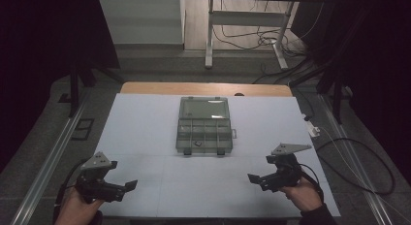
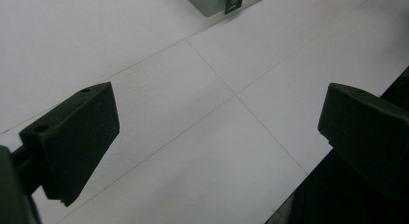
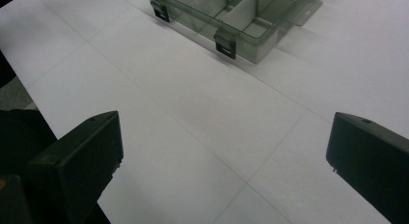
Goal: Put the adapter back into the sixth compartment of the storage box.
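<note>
A clear grey plastic compartment box (image 1: 204,126) lies open in the middle of the white table sheet (image 1: 145,128), its lid folded back toward the far side. A small dark item (image 1: 198,143) sits in one near compartment. The box's near edge with two dark latches shows in the right gripper view (image 3: 231,26), and one corner shows in the left gripper view (image 2: 217,2). My left gripper (image 1: 127,187) hovers at the near left, open and holding nothing. My right gripper (image 1: 257,179) hovers at the near right, also open and holding nothing. Both point inward, well short of the box.
The wooden table edge (image 1: 203,88) shows behind the sheet. Beyond it stand a white frame (image 1: 209,36) and loose cables (image 1: 261,40) on the floor. A small white object (image 1: 314,131) and a cable (image 1: 358,157) lie off the table's right side.
</note>
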`<state>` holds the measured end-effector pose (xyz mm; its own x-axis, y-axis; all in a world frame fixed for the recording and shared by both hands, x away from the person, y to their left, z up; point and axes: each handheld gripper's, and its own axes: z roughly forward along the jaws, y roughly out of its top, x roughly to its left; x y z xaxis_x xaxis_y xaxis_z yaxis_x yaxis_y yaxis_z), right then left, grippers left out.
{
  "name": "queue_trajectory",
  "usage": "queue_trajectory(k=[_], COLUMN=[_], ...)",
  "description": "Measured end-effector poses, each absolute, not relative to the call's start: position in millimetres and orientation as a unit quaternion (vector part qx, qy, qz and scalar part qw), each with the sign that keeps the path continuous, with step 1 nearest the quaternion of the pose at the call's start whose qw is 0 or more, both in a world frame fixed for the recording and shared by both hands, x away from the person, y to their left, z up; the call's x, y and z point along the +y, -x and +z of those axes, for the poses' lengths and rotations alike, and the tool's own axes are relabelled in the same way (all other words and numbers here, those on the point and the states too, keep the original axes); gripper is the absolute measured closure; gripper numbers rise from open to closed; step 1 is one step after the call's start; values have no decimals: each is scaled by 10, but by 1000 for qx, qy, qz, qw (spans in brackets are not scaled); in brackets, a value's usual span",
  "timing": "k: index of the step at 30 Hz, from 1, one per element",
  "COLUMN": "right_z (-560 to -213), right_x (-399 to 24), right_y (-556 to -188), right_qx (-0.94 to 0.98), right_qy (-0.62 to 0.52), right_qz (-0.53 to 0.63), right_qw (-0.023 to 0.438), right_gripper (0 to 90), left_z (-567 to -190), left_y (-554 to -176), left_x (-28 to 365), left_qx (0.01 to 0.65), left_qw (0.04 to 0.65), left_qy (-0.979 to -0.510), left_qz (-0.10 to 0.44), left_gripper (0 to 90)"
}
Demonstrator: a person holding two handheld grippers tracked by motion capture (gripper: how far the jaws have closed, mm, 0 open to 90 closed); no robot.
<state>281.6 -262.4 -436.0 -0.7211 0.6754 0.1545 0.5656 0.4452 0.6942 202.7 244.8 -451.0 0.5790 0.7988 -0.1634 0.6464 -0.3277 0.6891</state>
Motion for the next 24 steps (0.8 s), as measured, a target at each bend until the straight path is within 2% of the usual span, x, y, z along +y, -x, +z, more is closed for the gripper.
queue_trajectory(k=[24], right_z=[-4323], right_x=[-3092], right_y=[-2506], right_qx=[810], right_qy=[-436], right_qz=[374], right_qw=[120], right_gripper=[0], left_z=[-4502], left_y=[-2006], left_x=[2451], left_qx=[446], left_qw=[376], left_qy=[-805], left_qz=[108], left_gripper=[9])
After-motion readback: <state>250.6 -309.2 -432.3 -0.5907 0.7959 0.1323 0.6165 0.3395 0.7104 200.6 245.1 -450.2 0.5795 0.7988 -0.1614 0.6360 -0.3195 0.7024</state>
